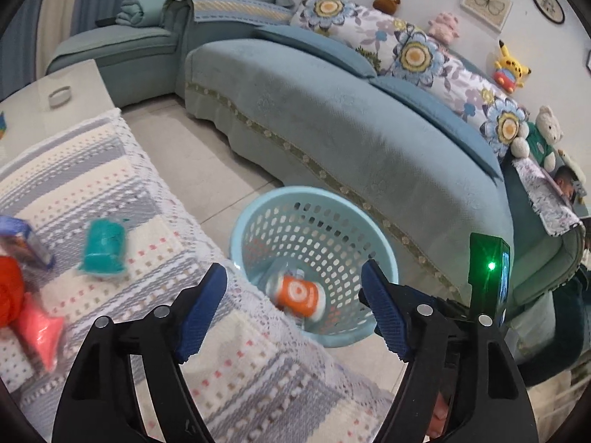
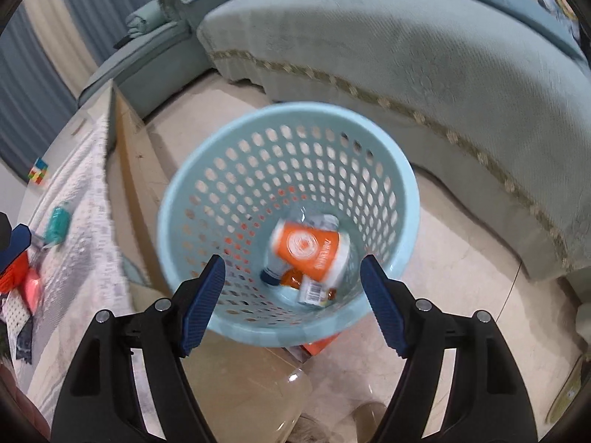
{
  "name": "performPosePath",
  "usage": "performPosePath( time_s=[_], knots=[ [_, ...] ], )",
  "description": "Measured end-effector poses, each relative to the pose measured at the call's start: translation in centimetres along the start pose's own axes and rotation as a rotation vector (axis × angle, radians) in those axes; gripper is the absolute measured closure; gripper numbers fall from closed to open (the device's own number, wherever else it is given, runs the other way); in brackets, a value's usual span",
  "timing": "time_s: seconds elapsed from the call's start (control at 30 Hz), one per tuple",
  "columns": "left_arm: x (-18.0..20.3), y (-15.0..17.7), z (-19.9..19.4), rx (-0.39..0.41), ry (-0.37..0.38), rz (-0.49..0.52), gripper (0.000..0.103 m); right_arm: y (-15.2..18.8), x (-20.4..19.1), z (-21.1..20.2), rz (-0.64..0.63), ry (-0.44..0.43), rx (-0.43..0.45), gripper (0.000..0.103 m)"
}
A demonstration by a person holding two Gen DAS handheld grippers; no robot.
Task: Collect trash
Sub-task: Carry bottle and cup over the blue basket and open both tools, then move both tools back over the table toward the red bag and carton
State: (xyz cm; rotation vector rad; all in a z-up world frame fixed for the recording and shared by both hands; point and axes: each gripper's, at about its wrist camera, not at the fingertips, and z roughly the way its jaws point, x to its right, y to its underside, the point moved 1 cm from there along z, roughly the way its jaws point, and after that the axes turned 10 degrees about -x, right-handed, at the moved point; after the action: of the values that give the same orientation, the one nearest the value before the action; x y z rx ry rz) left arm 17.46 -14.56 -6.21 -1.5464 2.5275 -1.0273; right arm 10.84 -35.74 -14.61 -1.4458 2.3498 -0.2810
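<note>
Landmark: pale blue perforated basket (image 2: pixel 236 170) standing on the tiled floor (image 2: pixel 461 258), between the cloth-covered table (image 1: pixel 207 354) and the teal sofa (image 1: pixel 332 110).
Right gripper (image 2: pixel 291 302): above the basket's open mouth, blue pads (image 2: pixel 205 302) wide apart, nothing between them.
Left gripper (image 1: pixel 293 306): over the table edge beside the basket, fingers spread apart, empty.
In the basket: an orange cup (image 2: pixel 306 247) lies on its side at the bottom, on top of a clear bottle (image 2: pixel 271 273) with a dark cap and a barcode label; other pieces under it are too blurred to name.
On the table, left of the basket: a teal packet (image 1: pixel 103 247), nearest the basket; farther off a pink packet (image 1: pixel 40 332) and an orange-red item (image 1: pixel 9 291), touching each other.
Beyond the basket: sofa with floral pillows (image 1: pixel 406 48) and plush toys (image 1: pixel 509 66) along its back.
</note>
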Motion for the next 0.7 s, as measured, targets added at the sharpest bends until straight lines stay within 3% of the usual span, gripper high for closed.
performPosePath(
  time_s=[0.23, 0.4, 0.7],
  knots=[
    [-2.8, 2.2, -8.0, 0.127, -0.016, -0.081, 0.03, 0.9, -6.1, -6.8, -0.166, -0.045, 0.143, 0.033],
    [-7.1, 4.8, -14.0, 0.214, -0.102, -0.151, 0.03, 2.7, -12.0, -10.5, -0.307, -0.125, 0.224, 0.033],
    [-17.2, 9.1, -22.1, 0.286, -0.276, -0.302, 0.03, 5.8, -23.2, -12.0, -0.531, -0.244, 0.206, 0.041]
  ],
)
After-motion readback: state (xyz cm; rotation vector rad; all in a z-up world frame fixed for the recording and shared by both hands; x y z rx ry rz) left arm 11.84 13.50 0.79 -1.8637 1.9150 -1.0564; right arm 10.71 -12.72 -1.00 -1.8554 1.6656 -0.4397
